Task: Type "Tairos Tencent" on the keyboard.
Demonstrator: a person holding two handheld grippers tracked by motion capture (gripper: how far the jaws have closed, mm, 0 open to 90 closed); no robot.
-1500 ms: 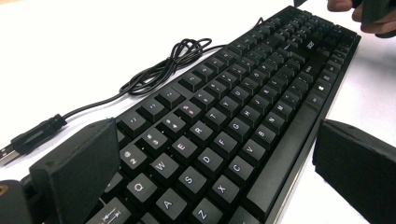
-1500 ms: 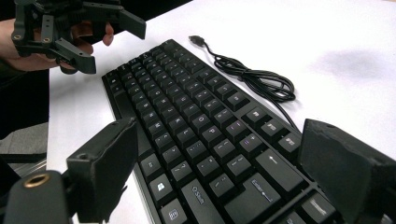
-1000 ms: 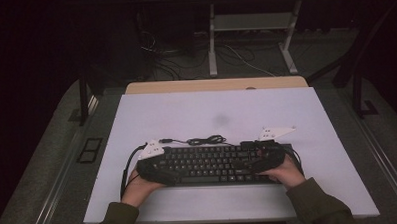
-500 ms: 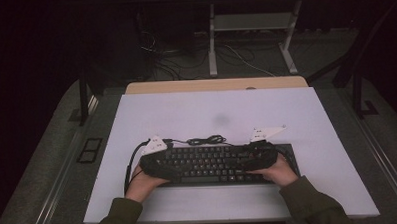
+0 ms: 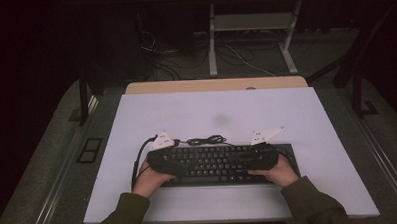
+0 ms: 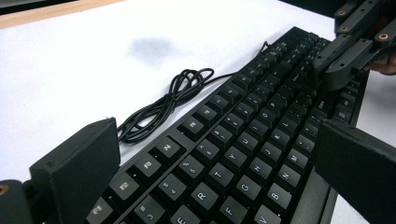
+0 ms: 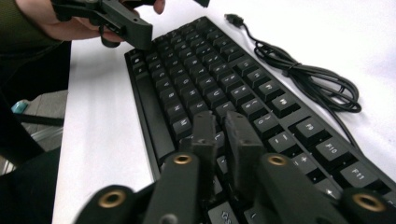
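So there's a flat black wired keyboard with dark keycaps (image 5: 213,161) lying across the near part of a white tabletop (image 5: 306,113), and the person has a hand-held gripper at each end of it.

The left gripper (image 6: 219,154) has its jaws spread wide, one blocky black pad on each side of the keyboard's left end. In the left gripper view the keys run right between the two pads. I can't tell if either pad actually touches the keyboard's edges.

The right gripper (image 7: 223,135) is the opposite: its jaws have just been closing and are now pressed nearly together, with only a thin slit between them. They sit right over the keys at the keyboard's right end, tips pointing along the key rows. Nothing looks caught between them, and whether the tips rest on the keycaps is hard to say.

From above, the left hand (image 5: 149,178) and right hand (image 5: 277,170) come in from the near side, each just behind its gripper.

Beyond the keyboard, on the far side of both grippers, its thin black cable sits in a loose coiled bundle (image 5: 206,140) on the table, just beside the keyboard's back edge.
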